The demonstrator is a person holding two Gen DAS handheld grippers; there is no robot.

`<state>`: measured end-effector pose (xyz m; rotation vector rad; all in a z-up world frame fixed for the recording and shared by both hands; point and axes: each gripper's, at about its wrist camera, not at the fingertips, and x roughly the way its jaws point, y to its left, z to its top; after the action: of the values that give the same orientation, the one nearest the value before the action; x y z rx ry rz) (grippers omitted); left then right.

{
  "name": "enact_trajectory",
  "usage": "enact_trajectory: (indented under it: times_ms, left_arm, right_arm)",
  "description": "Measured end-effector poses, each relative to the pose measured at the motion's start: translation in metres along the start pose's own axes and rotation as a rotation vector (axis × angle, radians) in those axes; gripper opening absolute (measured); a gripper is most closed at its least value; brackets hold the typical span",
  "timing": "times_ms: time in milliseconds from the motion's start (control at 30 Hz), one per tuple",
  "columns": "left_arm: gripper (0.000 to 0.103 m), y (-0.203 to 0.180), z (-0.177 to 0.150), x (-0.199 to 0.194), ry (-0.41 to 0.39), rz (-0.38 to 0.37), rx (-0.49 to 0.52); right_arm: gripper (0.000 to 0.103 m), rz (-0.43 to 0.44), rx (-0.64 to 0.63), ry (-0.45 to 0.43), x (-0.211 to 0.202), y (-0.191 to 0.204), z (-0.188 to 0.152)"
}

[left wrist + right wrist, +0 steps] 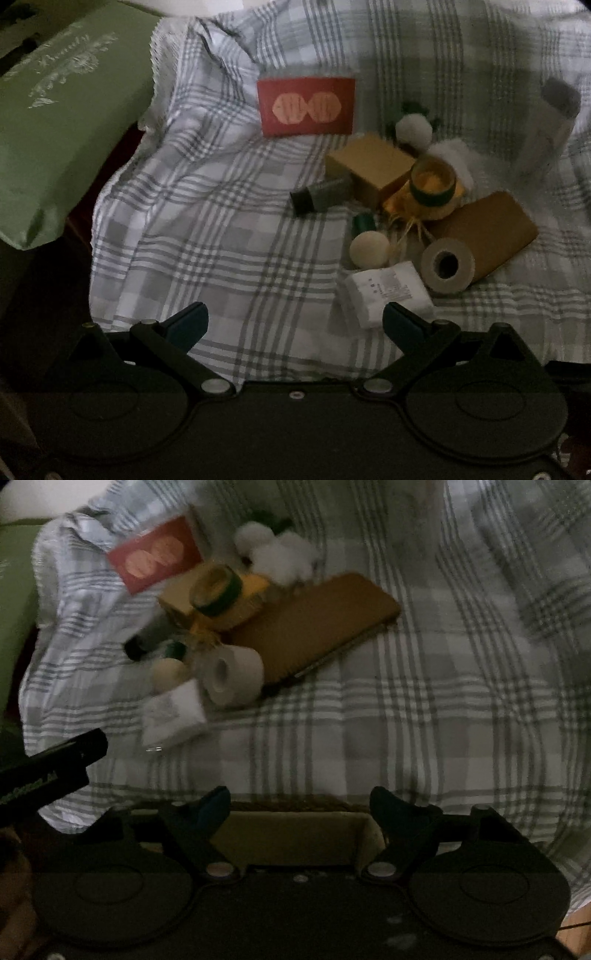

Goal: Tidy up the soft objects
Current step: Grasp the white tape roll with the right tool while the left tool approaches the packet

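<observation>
Soft things lie in a loose heap on a checked cloth (221,236) spread over what looks like a bed: a white pompom (413,131), white fluff (456,158) beside it, a cream ball (369,248), a paper roll (447,264) and a white packet (388,291). Mixed in with them are harder items: a red card (306,105), a tan box (369,168), a dark tube (321,194), a green-banded tape roll (434,182) on a yellow pouch, and a brown notebook (491,229). A green cushion (62,122) sits off the cloth's left edge.

The left gripper (295,326) hangs over bare cloth with its fingers spread wide and nothing between them; the white packet lies just beyond its right fingertip. The right gripper (295,806) also has its fingers apart and empty, held above the rim of a small cardboard box (295,834) near the cloth's front edge, well apart from the heap. Both views are dim and blurred.

This looks like the very start: nothing is gripped and the heap seems unsorted. Judging by position, the approach to a first pick is in hand. The packet or cream ball is nearest the left fingers; the next move calls for lowering over one of them, centring it between the fingers and closing gently, since soft things squash and can slip. The cardboard box may be the bin, though that is a guess.
</observation>
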<state>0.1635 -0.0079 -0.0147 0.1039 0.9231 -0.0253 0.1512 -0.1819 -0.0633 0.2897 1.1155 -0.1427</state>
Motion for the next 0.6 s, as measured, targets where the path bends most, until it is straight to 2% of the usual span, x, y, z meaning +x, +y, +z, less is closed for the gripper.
enact_trajectory:
  times_ms: [100, 267, 367, 600]
  left_arm:
    - [0.097, -0.001, 0.003, 0.010, 0.020, -0.004, 0.000]
    - [0.096, 0.002, 0.007, 0.022, 0.037, -0.014, -0.015]
    - [0.095, 0.006, 0.007, 0.027, 0.049, -0.015, -0.027]
    - [0.094, 0.007, 0.006, 0.044, 0.117, -0.016, -0.016]
  right_arm:
    - [0.080, 0.008, 0.044, 0.045, 0.009, -0.006, 0.008]
    - [0.082, -0.008, 0.171, 0.073, 0.017, -0.019, 0.021]
    - [0.083, -0.008, 0.171, 0.108, 0.023, -0.020, 0.029]
    - [0.082, -0.029, 0.135, 0.025, 0.025, -0.011, 0.038]
